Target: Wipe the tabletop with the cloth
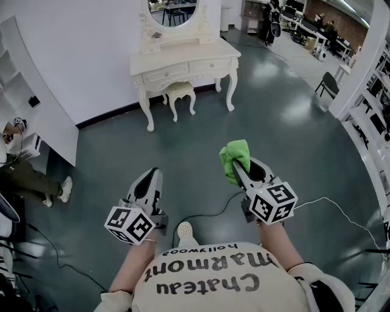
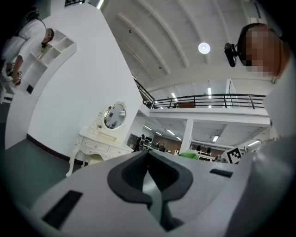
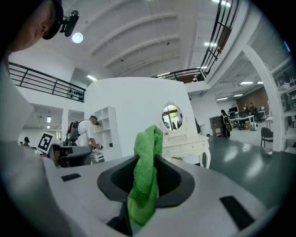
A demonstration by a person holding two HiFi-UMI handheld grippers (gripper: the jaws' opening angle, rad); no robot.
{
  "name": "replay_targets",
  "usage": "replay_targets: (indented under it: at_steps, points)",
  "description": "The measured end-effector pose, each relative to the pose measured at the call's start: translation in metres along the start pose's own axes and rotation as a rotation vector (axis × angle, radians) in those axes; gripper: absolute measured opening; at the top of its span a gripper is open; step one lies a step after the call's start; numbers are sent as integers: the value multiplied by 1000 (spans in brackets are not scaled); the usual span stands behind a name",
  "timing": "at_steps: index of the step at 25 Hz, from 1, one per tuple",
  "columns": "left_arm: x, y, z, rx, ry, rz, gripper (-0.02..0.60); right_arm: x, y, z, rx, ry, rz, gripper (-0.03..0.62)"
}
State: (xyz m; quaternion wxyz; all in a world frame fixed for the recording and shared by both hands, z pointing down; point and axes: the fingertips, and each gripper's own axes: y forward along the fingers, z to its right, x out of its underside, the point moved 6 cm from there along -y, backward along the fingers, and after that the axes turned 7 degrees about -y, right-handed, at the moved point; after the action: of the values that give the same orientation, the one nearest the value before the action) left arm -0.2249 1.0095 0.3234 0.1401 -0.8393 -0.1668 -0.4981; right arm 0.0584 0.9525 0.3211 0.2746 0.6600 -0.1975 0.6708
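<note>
A green cloth sticks up from my right gripper, which is shut on it; in the right gripper view the cloth hangs pinched between the closed jaws of that gripper. My left gripper is shut with nothing in it, its jaws meeting at the tip. Both are held at waist height above the grey floor. The white dressing table with its oval mirror stands a few steps ahead against the wall. It also shows as a small table on the left and as a table past the cloth.
A small stool is tucked under the dressing table. A white shelf unit stands at the left with a person's legs beside it. A cable trails over the floor by my feet. White railings line the right side.
</note>
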Motion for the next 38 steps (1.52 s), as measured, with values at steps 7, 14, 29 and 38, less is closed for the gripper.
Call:
replay_targets:
  at_steps: [7,14,29,38]
  points:
    - [-25,32,-34,2,-9,14,9,-14,51,9,-8,-1,-2,110]
    - [-68,76,-75,27,7,50,9,-41,116,22,0,-14,25,110]
    - [-115,153,-148,159,40,98,9,-59,229,31,20,33,103,112]
    - [-91,205,-178,178,-45,0,9,-40,263,67,71,97,44,112]
